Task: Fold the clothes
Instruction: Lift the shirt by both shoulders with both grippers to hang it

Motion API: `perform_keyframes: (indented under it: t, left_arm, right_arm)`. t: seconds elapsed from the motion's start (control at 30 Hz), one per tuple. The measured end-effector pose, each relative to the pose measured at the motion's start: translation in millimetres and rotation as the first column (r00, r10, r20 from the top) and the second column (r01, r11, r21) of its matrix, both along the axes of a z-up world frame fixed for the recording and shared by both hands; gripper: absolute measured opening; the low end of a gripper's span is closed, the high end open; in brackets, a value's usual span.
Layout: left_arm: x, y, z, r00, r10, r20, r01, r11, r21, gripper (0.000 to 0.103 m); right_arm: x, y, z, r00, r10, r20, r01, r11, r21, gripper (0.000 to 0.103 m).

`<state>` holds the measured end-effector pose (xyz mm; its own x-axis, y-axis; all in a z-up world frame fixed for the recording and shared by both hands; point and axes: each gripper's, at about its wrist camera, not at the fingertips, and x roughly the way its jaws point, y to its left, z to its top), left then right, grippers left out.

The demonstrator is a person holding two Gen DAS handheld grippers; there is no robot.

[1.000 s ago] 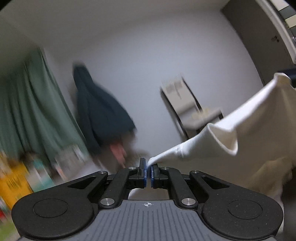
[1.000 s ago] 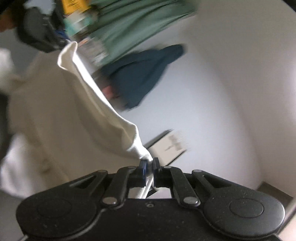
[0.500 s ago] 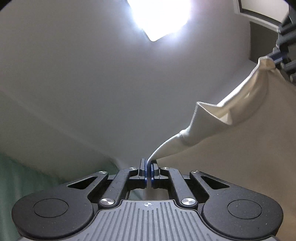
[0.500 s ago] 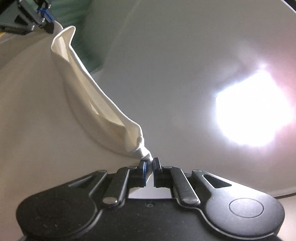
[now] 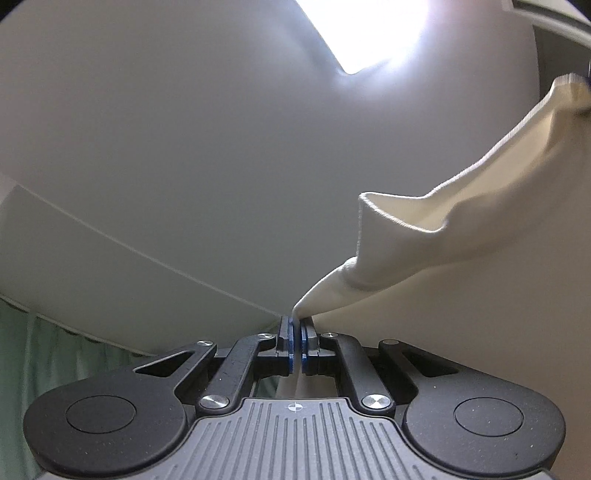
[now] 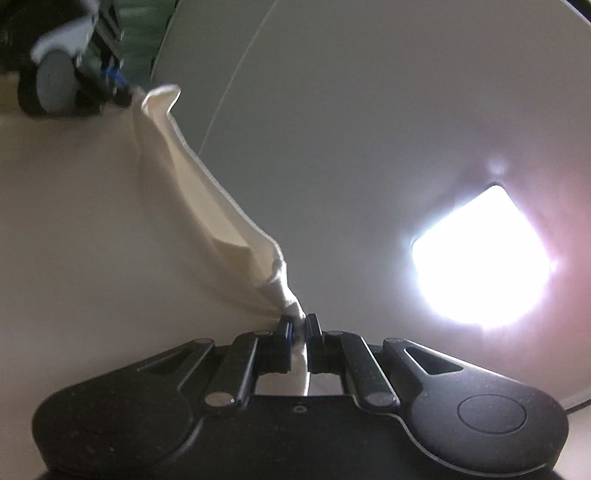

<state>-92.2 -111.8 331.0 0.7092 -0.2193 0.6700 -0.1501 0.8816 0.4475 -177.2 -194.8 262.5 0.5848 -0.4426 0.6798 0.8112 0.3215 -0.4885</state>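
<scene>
Overhead, the left hand-held gripper (image 5: 296, 326) and the right hand-held gripper (image 6: 298, 325) are each closed on one end of the cream garment (image 5: 461, 236), which hangs stretched between them in the air, under the white ceiling (image 5: 184, 129) with its bright ceiling lamp (image 6: 480, 258).

left wrist: aimed up at ceiling light (image 5: 373, 33), close behind fingertips | right wrist: likewise upward, light (image 6: 480, 258) | shared: ceiling, cream garment (image 5: 461, 229)
</scene>
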Motion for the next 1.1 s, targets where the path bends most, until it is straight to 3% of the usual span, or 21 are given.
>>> perform_keyframes:
  t: [0.17, 0.33, 0.43, 0.53, 0.6, 0.73, 0.8, 0.93, 1.1]
  left_arm:
    - [-14, 0, -24, 0.999, -0.043, 0.01, 0.043, 0.998, 0.054, 0.004]
    - [13, 4, -40, 0.992, -0.1, -0.077, 0.103, 0.994, 0.041, 0.004]
    - [63, -8, -65, 0.982, -0.093, -0.161, 0.105, 0.992, 0.068, 0.004]
    - [130, -31, -103, 0.955, -0.074, -0.287, 0.113, 0.986, 0.121, 0.004]
    - [176, -44, -134, 0.924, -0.067, -0.376, 0.129, 0.981, 0.142, 0.004]
    - [273, -77, -212, 0.833, -0.027, -0.553, 0.154, 0.971, 0.185, 0.004]
    - [289, -96, -249, 0.796, 0.012, -0.605, 0.16, 0.96, 0.231, 0.004]
    - [321, -134, -325, 0.713, 0.098, -0.695, 0.183, 0.93, 0.318, 0.004]
    - [361, -182, -420, 0.592, 0.216, -0.776, 0.226, 0.88, 0.417, 0.004]
  right_arm:
    - [-5, -19, -20, 0.997, -0.07, -0.022, 0.071, 0.997, 0.04, 0.007]
    - [-2, -23, -42, 0.996, -0.088, -0.028, 0.089, 0.995, 0.033, 0.007]
    - [22, -32, -54, 0.995, -0.075, -0.071, 0.08, 0.994, 0.068, 0.008]
    - [75, -57, -81, 0.98, -0.068, -0.189, 0.093, 0.987, 0.13, 0.008]
    - [116, -82, -111, 0.96, -0.069, -0.272, 0.115, 0.981, 0.158, 0.008]
    - [206, -136, -182, 0.898, -0.043, -0.437, 0.156, 0.962, 0.226, 0.007]
    - [243, -163, -219, 0.857, -0.013, -0.515, 0.184, 0.942, 0.282, 0.007]
    - [313, -209, -288, 0.758, 0.058, -0.649, 0.241, 0.9, 0.362, 0.007]
    - [373, -242, -371, 0.595, 0.128, -0.793, 0.345, 0.851, 0.396, 0.007]
